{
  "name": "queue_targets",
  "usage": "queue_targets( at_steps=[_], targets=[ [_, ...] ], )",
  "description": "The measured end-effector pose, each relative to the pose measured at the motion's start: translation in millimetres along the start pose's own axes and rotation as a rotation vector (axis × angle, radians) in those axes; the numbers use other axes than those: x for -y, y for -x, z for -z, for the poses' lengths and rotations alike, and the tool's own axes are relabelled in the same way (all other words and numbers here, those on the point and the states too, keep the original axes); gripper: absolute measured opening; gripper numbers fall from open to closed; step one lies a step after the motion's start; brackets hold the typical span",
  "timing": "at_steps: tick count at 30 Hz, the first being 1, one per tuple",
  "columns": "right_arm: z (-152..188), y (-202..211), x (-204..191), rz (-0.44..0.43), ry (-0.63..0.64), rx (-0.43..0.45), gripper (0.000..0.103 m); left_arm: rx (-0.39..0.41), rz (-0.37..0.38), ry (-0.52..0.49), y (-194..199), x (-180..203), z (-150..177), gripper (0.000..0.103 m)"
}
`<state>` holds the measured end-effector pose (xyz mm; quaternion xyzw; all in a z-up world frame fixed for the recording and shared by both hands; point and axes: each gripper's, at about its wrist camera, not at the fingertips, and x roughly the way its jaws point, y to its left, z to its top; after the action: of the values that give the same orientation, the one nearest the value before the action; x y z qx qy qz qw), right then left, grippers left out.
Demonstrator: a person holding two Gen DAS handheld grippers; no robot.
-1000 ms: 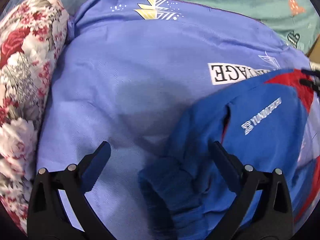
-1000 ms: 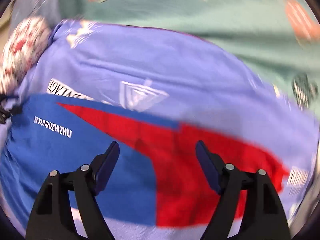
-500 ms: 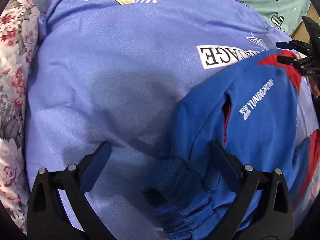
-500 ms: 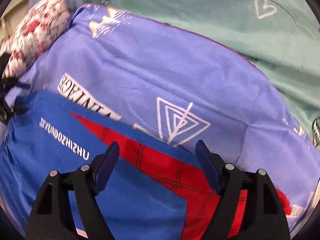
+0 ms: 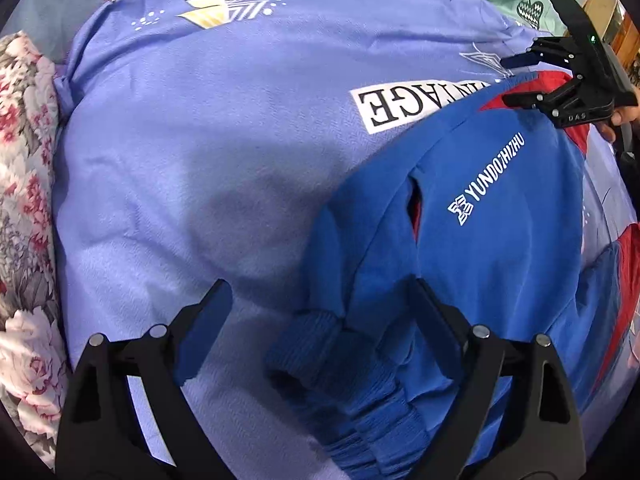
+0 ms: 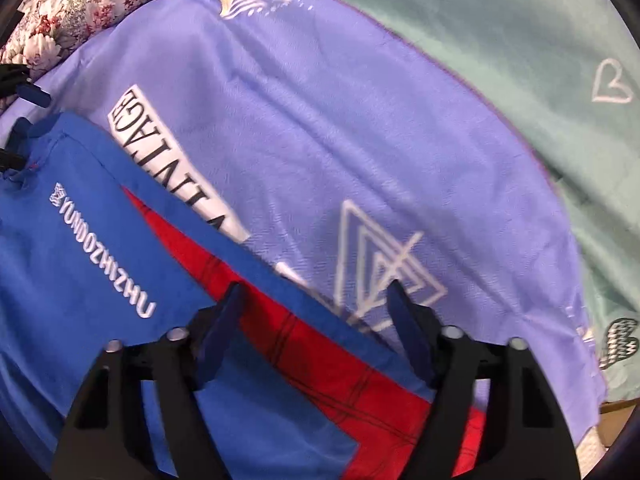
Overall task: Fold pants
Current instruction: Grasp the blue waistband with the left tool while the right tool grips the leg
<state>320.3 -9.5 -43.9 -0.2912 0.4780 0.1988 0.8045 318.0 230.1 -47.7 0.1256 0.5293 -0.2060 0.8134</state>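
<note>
Both claws released: left claw (image 5: 320, 320) over blue-and-red fabric pants (image 5: 492, 216) ribbed waistband, right claw (image 6: 316, 320) over far edge, periwinkle printed bedspread (image 5: 224, 152) beneath.

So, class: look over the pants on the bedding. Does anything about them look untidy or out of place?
Yes. The blue and red pants are not flat: near the left gripper the ribbed elastic band is bunched into a lump. The stretch by the right gripper lies smooth.

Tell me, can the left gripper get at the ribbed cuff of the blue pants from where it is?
Probably yes. The left gripper is open, and the ribbed cuff of the blue pants lies bunched on the purple bedsheet right between its fingers, with nothing covering it.
</note>
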Motion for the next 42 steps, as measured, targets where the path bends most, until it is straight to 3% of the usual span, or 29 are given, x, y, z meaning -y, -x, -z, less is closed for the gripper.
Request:
queue_targets(
  at_steps=[1,2,4,8,10,12,13,14,15,16,17,18,19,21,23,30,36,42],
  targets=[
    [0.6,1.2,-0.6,-0.017,0.002,0.002,0.048,-0.001,0.009,-0.004,-2.0,2.1,-1.0,0.088],
    [2.3,2.9,-3.1,-0.026,0.013,0.003,0.041,-0.008,0.023,-0.008,-4.1,5.7,-5.1,0.079],
    [5.6,3.5,-7.2,-0.031,0.036,-0.007,0.038,-0.037,0.034,-0.033,-11.1,11.7,-6.5,0.069],
    [7.2,5.1,-5.9,-0.06,0.048,-0.016,0.038,-0.039,0.04,-0.082,-11.0,19.6,-9.2,0.066],
    [5.1,2.1,-3.9,-0.034,0.055,-0.018,0.049,-0.039,0.05,-0.081,-13.6,17.1,-10.3,0.067],
    [1.7,-3.4,0.7,0.016,0.049,-0.009,0.069,-0.038,0.056,-0.077,-16.0,18.0,-15.8,0.067],
    [1.6,-6.4,2.6,0.001,0.032,-0.014,0.069,-0.039,0.057,-0.077,-16.7,17.8,-17.0,0.067],
    [1.9,-7.3,5.7,-0.028,0.006,-0.016,0.066,-0.039,0.055,-0.077,-20.1,21.6,-21.3,0.067],
    [2.4,-5.7,7.0,-0.069,-0.01,-0.014,0.053,-0.035,0.048,-0.08,-22.5,23.3,-25.7,0.066],
    [2.8,-3.6,12.5,-0.08,-0.011,-0.009,0.045,-0.025,0.027,-0.097,-21.5,25.0,-24.7,0.056],
    [4.6,-0.1,10.8,-0.082,-0.006,-0.004,0.03,-0.017,0.026,-0.122,-18.9,26.7,-22.7,0.041],
    [5.3,2.1,9.9,-0.081,-0.005,-0.004,0.02,-0.015,0.036,-0.141,-18.2,33.2,-22.4,0.033],
    [7.4,4.7,8.6,-0.079,-0.01,-0.004,0.017,-0.017,0.045,-0.152,-16.2,38.6,-23.6,0.023],
    [11.3,9.5,10.9,-0.094,-0.028,-0.004,0.007,-0.006,-0.006,-0.179,-12.8,47.0,-23.8,0.023],
    [16.6,23.0,15.1,-0.125,-0.065,0.028,0.006,0.005,-0.047,-0.188,-7.6,53.6,-24.0,0.023],
    [51.0,106.2,12.1,-0.233,-0.147,0.162,0.005,0.133,-0.012,-0.127,56.1,56.0,-11.2,0.023],
    [129.2,154.4,-44.8,-0.376,-0.175,0.204,0.005,0.224,0.002,-0.16,115.1,83.1,43.9,0.023],
    [207.1,143.0,-116.1,-0.478,-0.217,0.165,0.005,0.236,0.037,-0.172,127.0,123.6,118.3,0.023]
  ],
)
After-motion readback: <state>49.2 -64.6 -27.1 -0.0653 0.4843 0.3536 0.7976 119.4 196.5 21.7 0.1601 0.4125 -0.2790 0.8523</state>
